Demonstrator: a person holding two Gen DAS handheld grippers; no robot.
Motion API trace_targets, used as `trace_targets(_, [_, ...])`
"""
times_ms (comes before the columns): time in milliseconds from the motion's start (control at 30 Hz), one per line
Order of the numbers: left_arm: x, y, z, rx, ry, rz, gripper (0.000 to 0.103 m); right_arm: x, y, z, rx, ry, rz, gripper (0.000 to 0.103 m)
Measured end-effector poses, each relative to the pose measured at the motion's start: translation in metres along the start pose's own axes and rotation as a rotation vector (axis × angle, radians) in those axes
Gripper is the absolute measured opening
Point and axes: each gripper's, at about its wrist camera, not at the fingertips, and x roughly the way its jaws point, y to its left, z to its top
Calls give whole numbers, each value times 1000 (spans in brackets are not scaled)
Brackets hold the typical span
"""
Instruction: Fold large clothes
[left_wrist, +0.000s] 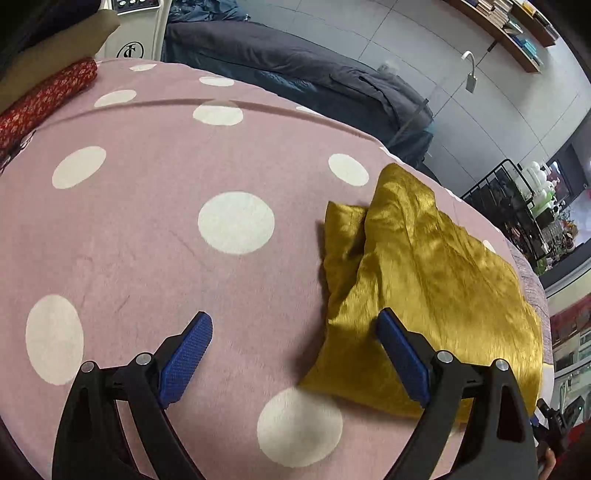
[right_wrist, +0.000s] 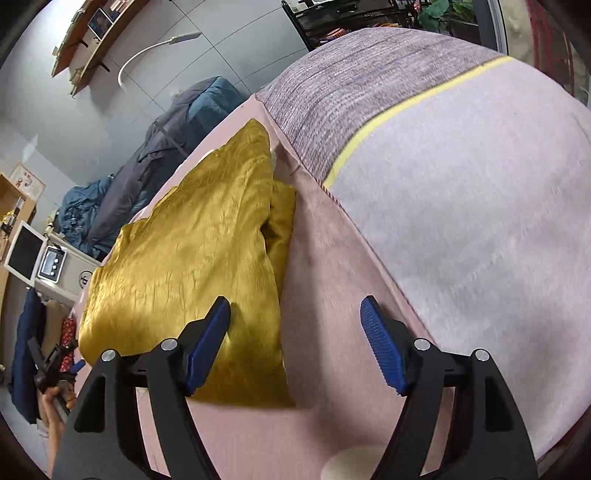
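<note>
Both grippers, left and right, hang released and empty above the folded yellow garment on the dotted blanket; folding appears essentially complete.

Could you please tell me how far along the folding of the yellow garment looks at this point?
Done: the yellow garment lies in a compact, layered bundle on the pink polka-dot blanket, so at least one fold appears made. In hand: nothing; the left claw and right claw are both open, pads off the cloth. Left: the bundle is still rumpled with an uneven flap at one end, so smoothing or a final fold may remain.
</note>
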Motion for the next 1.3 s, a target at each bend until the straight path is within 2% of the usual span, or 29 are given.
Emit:
trace_targets(133, [-8, -9, -20, 34, -7, -27, 88, -4, -1, -12, 13, 7, 47, 76])
trace_targets(233, [-19, -20, -25, 48, -46, -43, 88, -9, 2, -12, 25, -8, 108, 77])
trace_targets(300, [-26, -28, -28, 61, -72, -54, 88, -9, 8, -6, 25, -19, 152, 81])
trace_targets(467, [-25, -51, -28, 157, -75, -25, 88, -1, 16, 12, 9, -26, 164, 82])
trace_targets(667, [-20, -60, -32, 195, -59, -7, 88, 34, 16, 39, 37, 29, 194, 82])
trace_targets(800, [-17, -59, -35, 201, -44, -1, 88, 73, 18, 49, 70, 129, 226, 82])
trace_targets(900, [-16, -58, -31, 217, -40, 3, 88, 83, 29, 54, 24, 127, 223, 83])
trace_targets(1000, [-17, -52, -13, 189, -35, -40, 88, 94, 41, 59, 0, 151, 228, 83])
trace_targets(1100, [-8, -44, 20, 130, 15, -147, 88, 106, 48, 63, -2, 185, 248, 83])
trace_targets(1167, [3, -43, 36, 102, 50, -192, 88, 110, 52, 64, -5, 180, 243, 83])
trace_targets(1267, [35, -46, 59, 104, 159, -271, 88, 112, 59, 63, -17, 177, 229, 83])
trace_targets(1300, [52, -47, 67, 105, 224, -301, 88, 113, 62, 63, -23, 175, 225, 83])
